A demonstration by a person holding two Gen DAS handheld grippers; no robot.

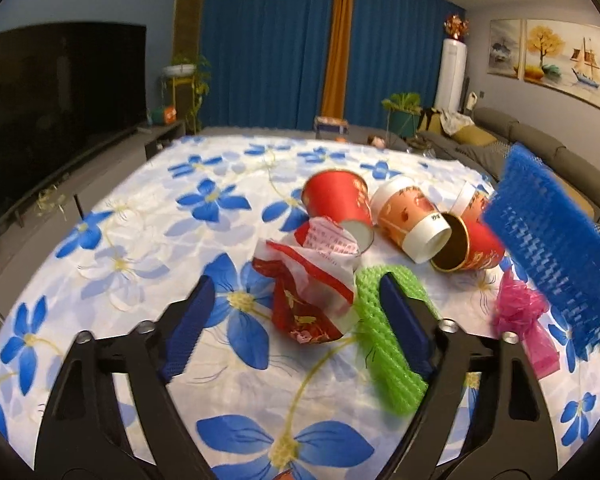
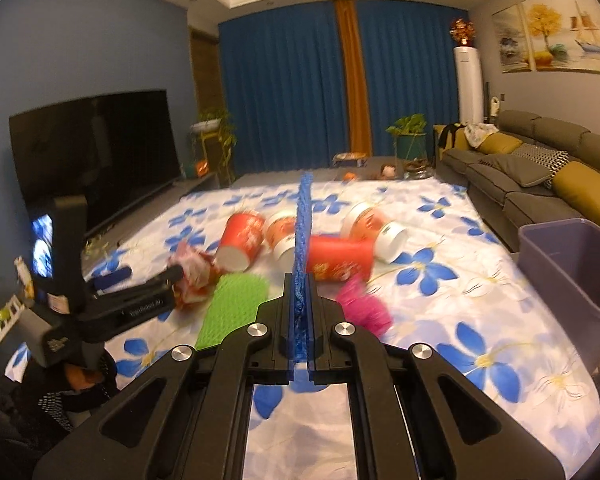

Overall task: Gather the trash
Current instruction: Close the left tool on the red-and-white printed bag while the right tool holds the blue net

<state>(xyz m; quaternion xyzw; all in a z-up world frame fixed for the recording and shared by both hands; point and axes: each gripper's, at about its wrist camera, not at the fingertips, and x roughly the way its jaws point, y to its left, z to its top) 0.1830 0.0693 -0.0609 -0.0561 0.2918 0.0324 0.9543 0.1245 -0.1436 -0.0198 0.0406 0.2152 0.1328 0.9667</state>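
My left gripper is open, its jaws on either side of a crumpled red and white wrapper on the floral tablecloth; its right finger lies over a green foam net. My right gripper is shut on a blue foam net, held upright above the table; the net also shows in the left wrist view. A pink foam net lies just right of it. Several paper cups lie on their sides behind. The left gripper shows at the left of the right wrist view.
A purple-grey plastic bin stands at the table's right edge. A sofa runs along the right wall, a TV on the left. The floral tablecloth covers the table.
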